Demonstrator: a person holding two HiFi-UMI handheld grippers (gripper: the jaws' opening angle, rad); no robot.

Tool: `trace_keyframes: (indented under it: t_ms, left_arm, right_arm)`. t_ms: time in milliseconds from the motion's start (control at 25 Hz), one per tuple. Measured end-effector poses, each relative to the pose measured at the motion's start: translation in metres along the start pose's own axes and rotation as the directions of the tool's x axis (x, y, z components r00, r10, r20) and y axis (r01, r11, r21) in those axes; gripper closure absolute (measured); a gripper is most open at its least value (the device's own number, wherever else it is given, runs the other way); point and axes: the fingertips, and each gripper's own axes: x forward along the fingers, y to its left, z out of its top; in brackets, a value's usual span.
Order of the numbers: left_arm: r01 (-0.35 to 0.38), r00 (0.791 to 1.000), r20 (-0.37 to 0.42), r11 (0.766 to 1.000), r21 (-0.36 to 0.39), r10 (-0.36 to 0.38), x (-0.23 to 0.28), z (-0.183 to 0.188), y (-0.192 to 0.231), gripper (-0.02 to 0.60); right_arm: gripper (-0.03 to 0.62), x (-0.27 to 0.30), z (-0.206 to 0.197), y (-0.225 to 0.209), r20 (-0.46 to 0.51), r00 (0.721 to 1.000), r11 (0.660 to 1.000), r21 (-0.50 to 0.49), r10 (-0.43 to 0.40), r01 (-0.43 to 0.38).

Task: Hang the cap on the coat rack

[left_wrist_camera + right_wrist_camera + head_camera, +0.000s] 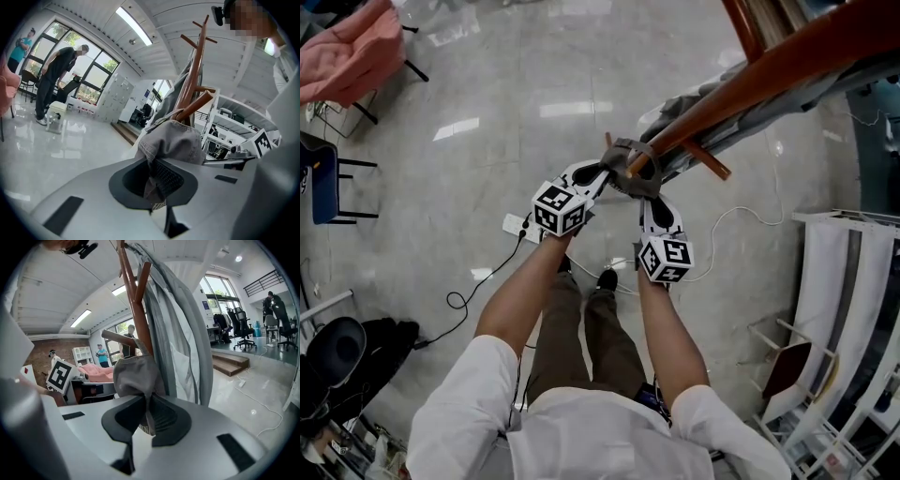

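A grey cap (634, 171) is pinched between both grippers at a peg of the brown wooden coat rack (787, 56). My left gripper (602, 175) is shut on the cap's left edge, and my right gripper (652, 195) is shut on its near edge. In the left gripper view the cap (171, 140) bulges out of the left gripper (153, 177), and a rack peg (195, 105) pokes in over its top. In the right gripper view the cap (134, 374) sits in the right gripper (148, 416), right under a peg (119, 338) of the rack's pole (132, 301).
A grey garment (183, 333) hangs on the rack beside the cap. On the floor lie a white power strip (515, 225) and cables. A pink cloth (354, 47) covers a chair at far left, and a white rack (844, 309) stands at right. A person (55, 79) stands by the windows.
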Motion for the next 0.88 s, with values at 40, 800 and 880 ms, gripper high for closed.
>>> trace_keyframes:
  t_ms: [40, 800, 880]
  left_arm:
    - [0.002, 1.0, -0.002, 1.0, 0.004, -0.002, 0.002, -0.001, 0.001, 0.549]
    - [-0.019, 1.0, -0.01, 0.998, 0.065, 0.02, 0.005, -0.006, 0.015, 0.463]
    - [-0.044, 0.999, -0.024, 0.997, 0.061, 0.046, -0.01, -0.007, 0.019, 0.431]
  right_arm:
    - [0.551, 0.001, -0.001, -0.001, 0.001, 1.0, 1.0, -0.003, 0.0, 0.0]
    - [0.486, 0.0, -0.008, -0.001, 0.002, 1.0, 0.998, -0.055, 0.029, -0.028]
    - [0.477, -0.01, -0.012, 0.002, -0.017, 0.999, 0.997, -0.073, 0.033, -0.034]
